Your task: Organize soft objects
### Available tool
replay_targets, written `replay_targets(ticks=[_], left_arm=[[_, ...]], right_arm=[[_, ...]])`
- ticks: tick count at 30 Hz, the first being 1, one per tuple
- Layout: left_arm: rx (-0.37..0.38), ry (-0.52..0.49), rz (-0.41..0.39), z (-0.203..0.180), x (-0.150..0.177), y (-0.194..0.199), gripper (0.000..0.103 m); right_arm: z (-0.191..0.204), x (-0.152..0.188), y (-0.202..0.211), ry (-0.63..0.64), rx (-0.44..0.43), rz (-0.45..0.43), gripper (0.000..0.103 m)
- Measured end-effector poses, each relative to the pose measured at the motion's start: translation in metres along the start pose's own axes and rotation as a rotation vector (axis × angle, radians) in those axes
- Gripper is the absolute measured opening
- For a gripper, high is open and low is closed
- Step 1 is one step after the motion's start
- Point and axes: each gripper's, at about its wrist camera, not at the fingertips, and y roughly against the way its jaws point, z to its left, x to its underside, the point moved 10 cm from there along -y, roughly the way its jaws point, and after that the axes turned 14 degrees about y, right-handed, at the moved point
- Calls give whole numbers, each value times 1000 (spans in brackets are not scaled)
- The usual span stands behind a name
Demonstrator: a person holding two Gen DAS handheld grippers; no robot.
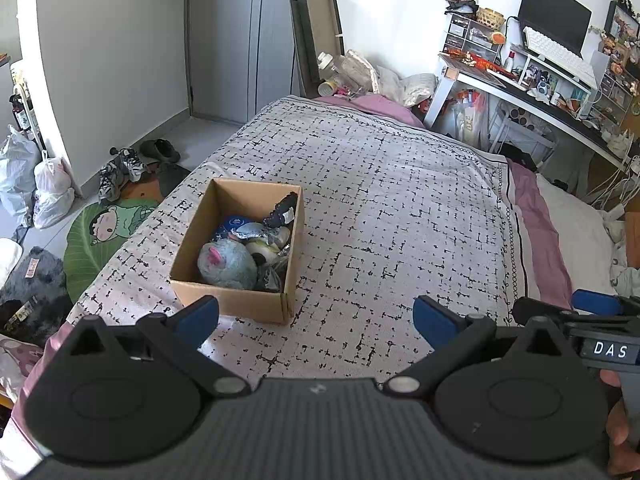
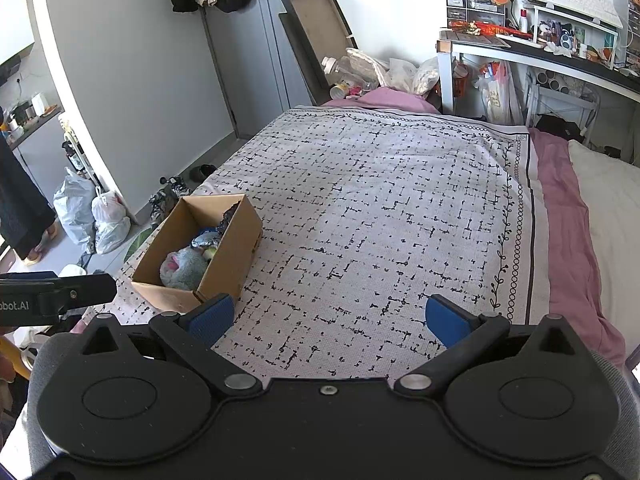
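Both the left hand-held gripper (image 1: pixel 316 318) and the right hand-held gripper (image 2: pixel 330 316) hang wide and empty above the patterned bedspread (image 1: pixel 400 200). The soft toys, including a blue-grey plush (image 1: pixel 226 266), already fill the cardboard box (image 1: pixel 236 304) near the bed's left edge. A careless nudge could likely push the box off.

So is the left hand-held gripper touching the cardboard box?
Apart. In the right wrist view, the left hand-held gripper ends short of the cardboard box, with bedspread showing between them.
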Motion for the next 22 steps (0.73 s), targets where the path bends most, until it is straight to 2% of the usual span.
replay_targets(ticks=[19, 22], left_arm=[[-7, 0, -11, -2, -2, 2, 102], [12, 0, -15, -3, -3, 0, 102]], right_arm=[[-2, -6, 2, 9, 1, 1, 103], [0, -5, -1, 8, 2, 7, 103]])
